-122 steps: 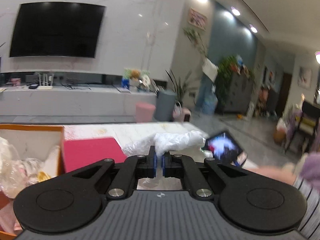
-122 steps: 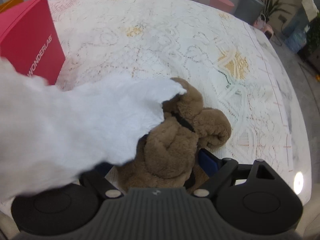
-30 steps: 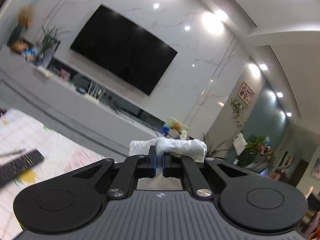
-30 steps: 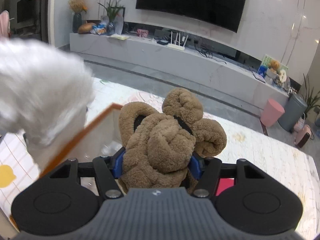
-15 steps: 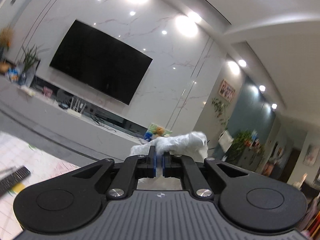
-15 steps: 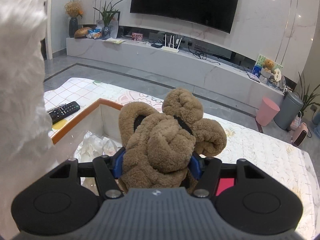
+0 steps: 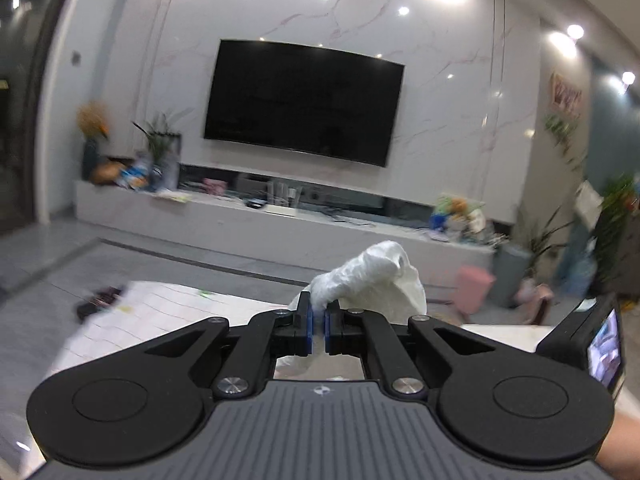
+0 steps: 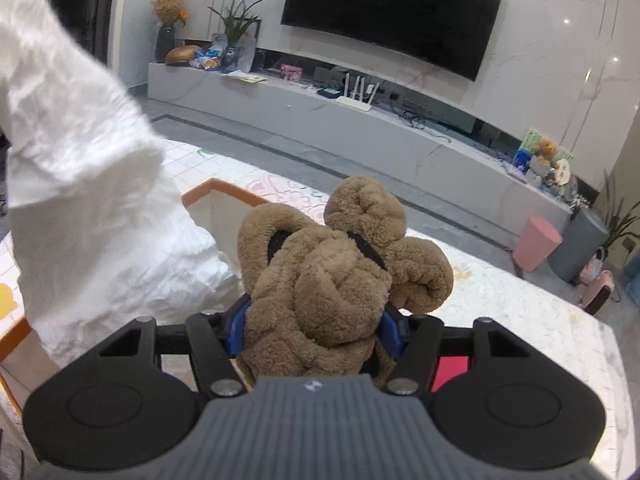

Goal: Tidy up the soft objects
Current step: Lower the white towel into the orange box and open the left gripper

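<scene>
A: Above the box (image 8: pixel 224 190), that's where we have both loads. Our right gripper (image 8: pixel 314 326) is clamped on the plush (image 8: pixel 332 272), jaws spread wide around its bulk, and it hangs over the near part of the box.

B: And the left gripper (image 7: pixel 316 330)?

A: Pinched nearly shut on a fold of the cloth (image 7: pixel 372 280). From the right wrist view the cloth (image 8: pixel 92 200) drapes down on the left of the box, its lower end reaching down into the box, as far as we can tell.

B: So which step are we in?

A: We judge it the carry-and-drop step — both soft things lifted, neither released. Next we need to lower each one inside the orange rim, then open the jaws; the cloth wants lowering first, since it trails and could snag the wall.

B: How do the things look?

A: The plush is brown, fuzzy, knotted in thick loops with a black strap showing between them; it bulges past the blue pads, squashed a little. The cloth is white, crinkled, limp — it'll collapse wherever we let go.

B: Anything already in the box?

A: We can't say; the cloth and plush hide most of the inside.
</scene>
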Motion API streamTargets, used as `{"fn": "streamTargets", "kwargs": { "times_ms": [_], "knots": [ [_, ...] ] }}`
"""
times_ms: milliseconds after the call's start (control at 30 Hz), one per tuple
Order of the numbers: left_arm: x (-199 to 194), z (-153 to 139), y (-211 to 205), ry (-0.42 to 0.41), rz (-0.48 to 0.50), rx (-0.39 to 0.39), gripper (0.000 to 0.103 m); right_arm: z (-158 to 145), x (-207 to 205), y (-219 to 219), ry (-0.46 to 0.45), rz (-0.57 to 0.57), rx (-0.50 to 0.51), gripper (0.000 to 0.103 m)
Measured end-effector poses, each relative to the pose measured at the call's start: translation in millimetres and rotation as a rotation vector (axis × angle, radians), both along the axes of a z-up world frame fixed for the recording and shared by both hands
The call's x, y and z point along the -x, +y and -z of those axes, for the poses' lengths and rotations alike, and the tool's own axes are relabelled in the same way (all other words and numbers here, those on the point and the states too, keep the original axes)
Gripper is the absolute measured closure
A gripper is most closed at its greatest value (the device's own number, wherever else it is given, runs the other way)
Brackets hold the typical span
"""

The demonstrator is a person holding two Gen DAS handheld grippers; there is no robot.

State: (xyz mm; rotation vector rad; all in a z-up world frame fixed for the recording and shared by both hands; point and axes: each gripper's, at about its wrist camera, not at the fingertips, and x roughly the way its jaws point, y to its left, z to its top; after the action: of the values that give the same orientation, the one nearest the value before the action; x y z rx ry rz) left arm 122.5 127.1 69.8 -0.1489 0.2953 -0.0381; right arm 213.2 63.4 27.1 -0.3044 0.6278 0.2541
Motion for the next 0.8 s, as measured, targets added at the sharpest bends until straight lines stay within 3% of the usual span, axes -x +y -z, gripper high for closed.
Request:
{"fn": "streamTargets", "kwargs": {
  "times_ms": [133,233,400,567,667,733,800],
  "knots": [
    [6.4,-2.7,-11.7,0.012,0.035,-0.059,0.097,2.6,-3.9,5.8,0.01,-0.022,0.015,0.041],
    [-21.4,21.2,-31.0,0.142,0.055,-0.154,0.097,9.4,-13.5,12.6,0.043,-0.03,0.042,0.041],
    [-64.6,74.2,-54.0,0.341,0.068,-0.228,0.097,10.5,-35.4,15.7,0.093,-0.013,0.052,0.041],
    [-75.6,109.0,-50.5,0.463,0.111,-0.194,0.096,15.8,-46.2,20.1,0.081,-0.027,0.102,0.041],
    [-71.9,111.0,-41.8,0.475,0.098,-0.168,0.082,22.3,-51.9,24.8,0.086,-0.037,0.139,0.041],
    [-67.4,103.8,-35.6,0.449,0.085,-0.155,0.055,24.2,-54.9,25.1,0.092,-0.035,0.144,0.041],
    [-61.2,92.4,-31.1,0.384,0.071,-0.148,0.042,24.1,-58.0,24.8,0.093,-0.026,0.143,0.041]
  ]
}}
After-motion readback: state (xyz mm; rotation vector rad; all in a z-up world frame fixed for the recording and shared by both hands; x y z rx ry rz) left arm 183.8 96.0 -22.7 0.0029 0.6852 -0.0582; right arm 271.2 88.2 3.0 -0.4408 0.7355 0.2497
